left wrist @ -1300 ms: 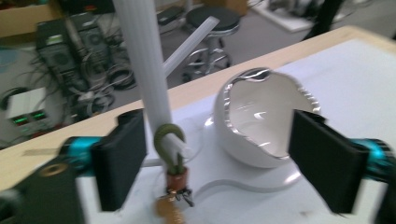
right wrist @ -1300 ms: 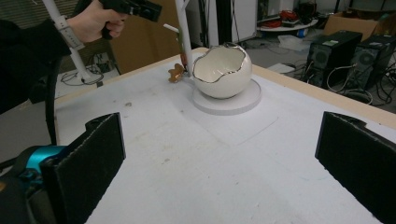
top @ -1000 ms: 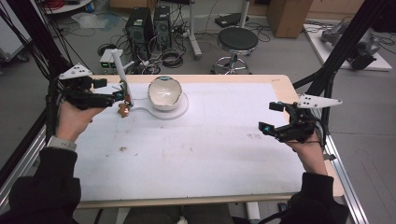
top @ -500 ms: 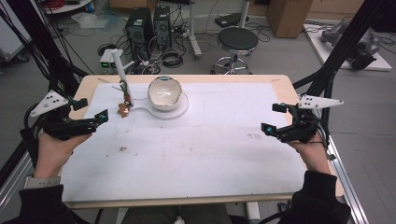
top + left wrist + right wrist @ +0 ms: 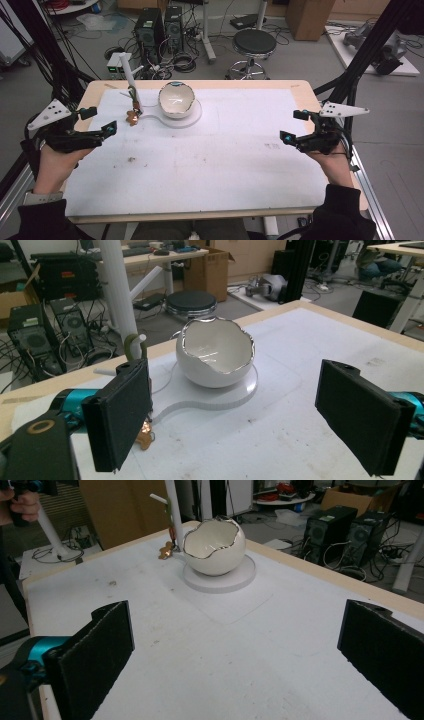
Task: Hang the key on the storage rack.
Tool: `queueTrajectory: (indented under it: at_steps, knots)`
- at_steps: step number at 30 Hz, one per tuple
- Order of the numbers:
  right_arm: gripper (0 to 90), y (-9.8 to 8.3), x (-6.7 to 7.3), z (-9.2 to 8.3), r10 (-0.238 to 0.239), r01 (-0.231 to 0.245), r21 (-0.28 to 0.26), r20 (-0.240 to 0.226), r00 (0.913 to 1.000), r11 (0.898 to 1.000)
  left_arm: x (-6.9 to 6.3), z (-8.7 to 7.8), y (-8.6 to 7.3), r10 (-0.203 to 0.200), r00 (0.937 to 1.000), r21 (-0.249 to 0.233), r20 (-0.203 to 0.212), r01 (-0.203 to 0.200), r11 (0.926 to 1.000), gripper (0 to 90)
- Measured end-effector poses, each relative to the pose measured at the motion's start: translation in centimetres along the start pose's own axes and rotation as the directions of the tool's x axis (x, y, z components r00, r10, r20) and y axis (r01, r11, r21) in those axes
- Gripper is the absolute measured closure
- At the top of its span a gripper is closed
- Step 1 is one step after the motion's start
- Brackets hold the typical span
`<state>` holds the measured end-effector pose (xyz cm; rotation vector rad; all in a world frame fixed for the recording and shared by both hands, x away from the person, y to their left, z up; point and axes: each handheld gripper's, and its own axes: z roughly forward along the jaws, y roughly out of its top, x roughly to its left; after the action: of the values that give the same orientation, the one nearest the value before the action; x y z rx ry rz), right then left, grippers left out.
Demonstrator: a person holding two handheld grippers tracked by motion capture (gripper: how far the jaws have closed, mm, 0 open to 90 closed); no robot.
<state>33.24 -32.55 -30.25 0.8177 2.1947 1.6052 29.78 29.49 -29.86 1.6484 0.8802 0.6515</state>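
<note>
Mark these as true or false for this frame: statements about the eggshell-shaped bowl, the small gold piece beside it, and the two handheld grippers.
1. The white eggshell-shaped bowl with a jagged silver rim stands on a round white base. True.
2. The left gripper is shut on the bowl. False: its jaws stand open with nothing between them, apart from the bowl.
3. The small gold-brown piece lies on the table at the foot of the white post, left of the bowl in the high view. True.
4. The right gripper holds the gold-brown piece. False: it is open and empty at the table's right side.
5. The bowl lies tipped on its side. False: it stands upright, opening upward.
</note>
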Motion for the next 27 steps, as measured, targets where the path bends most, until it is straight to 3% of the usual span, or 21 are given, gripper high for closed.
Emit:
queueTrajectory:
  at_steps: [9, 27]
  knots:
    - [1.1, -0.3, -0.1, -0.7, 0.008, -0.008, -0.006, 0.01, 0.9999, 1.0, -0.1, 1.0, -0.4, -0.007, 0.9993, 0.026, 0.036, 0.006, 0.9996, 15.1]
    - [1.1, -0.2, -0.1, -0.6, 0.003, -0.003, -0.003, 0.007, 1.0, 1.0, -0.3, 1.0, -0.4, -0.007, 0.9991, 0.027, 0.041, 0.006, 0.9996, 15.2]
